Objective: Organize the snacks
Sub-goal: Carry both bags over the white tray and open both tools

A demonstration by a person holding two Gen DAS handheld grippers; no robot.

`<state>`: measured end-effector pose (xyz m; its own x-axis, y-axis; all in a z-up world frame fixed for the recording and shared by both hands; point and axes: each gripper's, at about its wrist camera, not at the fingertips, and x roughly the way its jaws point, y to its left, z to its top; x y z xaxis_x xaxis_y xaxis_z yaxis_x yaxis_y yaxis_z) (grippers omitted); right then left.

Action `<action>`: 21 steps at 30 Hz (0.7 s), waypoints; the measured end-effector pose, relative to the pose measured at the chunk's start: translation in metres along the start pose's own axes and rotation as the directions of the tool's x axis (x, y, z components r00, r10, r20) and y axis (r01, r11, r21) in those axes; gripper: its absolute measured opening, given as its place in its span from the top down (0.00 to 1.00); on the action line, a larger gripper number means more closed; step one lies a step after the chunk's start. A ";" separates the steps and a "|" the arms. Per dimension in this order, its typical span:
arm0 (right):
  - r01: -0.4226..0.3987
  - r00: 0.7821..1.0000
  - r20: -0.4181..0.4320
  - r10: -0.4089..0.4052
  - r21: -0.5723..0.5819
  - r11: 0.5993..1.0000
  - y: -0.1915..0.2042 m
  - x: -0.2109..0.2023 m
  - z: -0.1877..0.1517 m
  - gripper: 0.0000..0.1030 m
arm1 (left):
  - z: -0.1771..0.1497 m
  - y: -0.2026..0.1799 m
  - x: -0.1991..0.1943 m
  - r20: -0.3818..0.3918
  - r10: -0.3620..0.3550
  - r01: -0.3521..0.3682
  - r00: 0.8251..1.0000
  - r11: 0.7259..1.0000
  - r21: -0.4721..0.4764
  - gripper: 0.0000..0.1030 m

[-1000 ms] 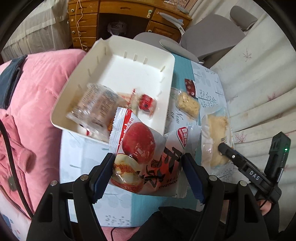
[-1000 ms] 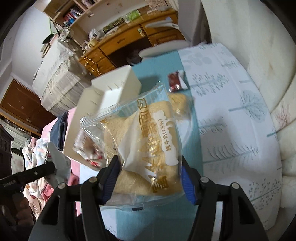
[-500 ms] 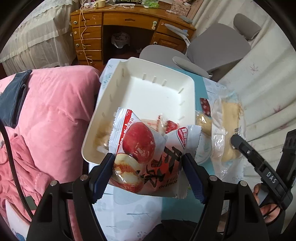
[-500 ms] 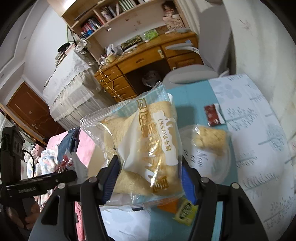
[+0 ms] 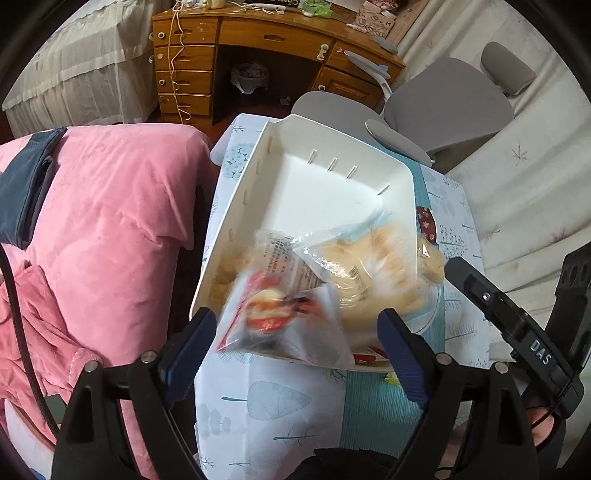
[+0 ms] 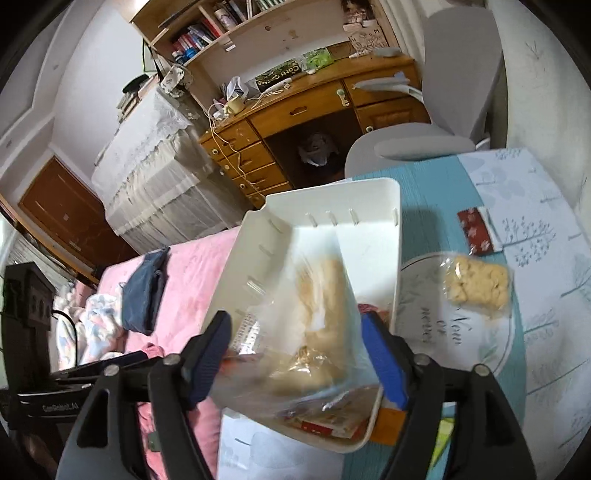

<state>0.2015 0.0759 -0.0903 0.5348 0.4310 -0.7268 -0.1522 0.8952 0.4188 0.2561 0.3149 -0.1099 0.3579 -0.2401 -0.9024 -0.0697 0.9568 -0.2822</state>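
One white tray (image 6: 397,236) on the patterned table (image 6: 535,192); two blurred snack packets over it, one red-and-white packet (image 5: 277,317), one pale cake bag (image 6: 321,332). At the tray's three o'clock, one wrapped biscuit (image 6: 476,284) and one dark red sachet (image 6: 476,230). Two grey chairs (image 5: 447,107).

Bedroom interior in soft daylight. Far centre: wooden desk (image 5: 280,48) with a column of drawers at left, kneehole holding a small bin (image 5: 251,75), cluttered top trailing a white cord (image 6: 218,136). Above it, open bookshelf (image 6: 236,22) with books. Just in front, grey office chair (image 5: 443,107) with headrest. Far left: cabinet draped in white lace cloth (image 6: 147,162), brown door (image 6: 62,214) beyond, against a white wall (image 6: 74,74). Near left: pink bedding (image 5: 103,221) bearing a folded dark blue garment (image 5: 26,184). Centre: table under a pale blue tree-patterned cloth (image 5: 266,406). Right: cream curtain (image 5: 535,155) with faint leaf motifs.
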 end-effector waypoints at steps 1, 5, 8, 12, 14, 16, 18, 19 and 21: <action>0.005 1.000 -0.001 -0.005 0.006 1.000 -0.001 0.000 -0.001 0.20 | 0.000 0.001 0.000 0.000 0.000 0.000 1.000 1.000 -0.002 0.14; 0.022 1.000 0.002 -0.022 0.026 0.999 -0.007 -0.006 -0.005 0.20 | -0.004 -0.002 -0.001 0.004 -0.004 0.004 1.000 1.000 0.003 0.14; 0.028 1.000 -0.001 -0.028 0.038 0.999 -0.012 -0.011 -0.008 0.20 | -0.009 -0.008 0.000 0.003 -0.010 0.010 1.000 1.000 0.009 0.14; 0.042 0.999 -0.008 -0.041 0.051 0.998 -0.021 -0.017 -0.014 0.20 | -0.017 -0.019 0.005 -0.010 -0.016 0.016 1.000 1.000 0.024 0.14; 0.056 0.998 -0.016 -0.055 0.060 0.997 -0.027 -0.020 -0.018 0.20 | -0.023 -0.028 0.008 -0.019 -0.018 0.018 1.000 0.999 0.035 0.14; 0.071 0.997 -0.025 -0.069 0.069 0.995 -0.034 -0.023 -0.022 0.20 | -0.029 -0.037 0.011 -0.025 -0.020 0.021 0.999 0.998 0.052 0.14; 0.085 0.996 -0.043 -0.082 0.091 0.992 -0.045 -0.025 -0.030 0.20 | -0.037 -0.047 0.013 -0.027 -0.022 0.023 0.999 0.997 0.071 0.14; 0.087 0.995 -0.051 -0.082 0.099 0.991 -0.049 -0.025 -0.032 0.20 | -0.040 -0.052 0.014 -0.028 -0.022 0.024 0.999 0.997 0.078 0.14; 0.100 0.993 -0.074 -0.092 0.115 0.988 -0.060 -0.025 -0.041 0.20 | -0.049 -0.061 0.017 -0.037 -0.023 0.026 0.999 0.996 0.090 0.14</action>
<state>0.1629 0.0156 -0.1195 0.4833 0.3543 -0.8005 -0.0012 0.9147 0.4042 0.2210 0.2440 -0.1238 0.3251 -0.2680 -0.9069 0.0238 0.9610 -0.2755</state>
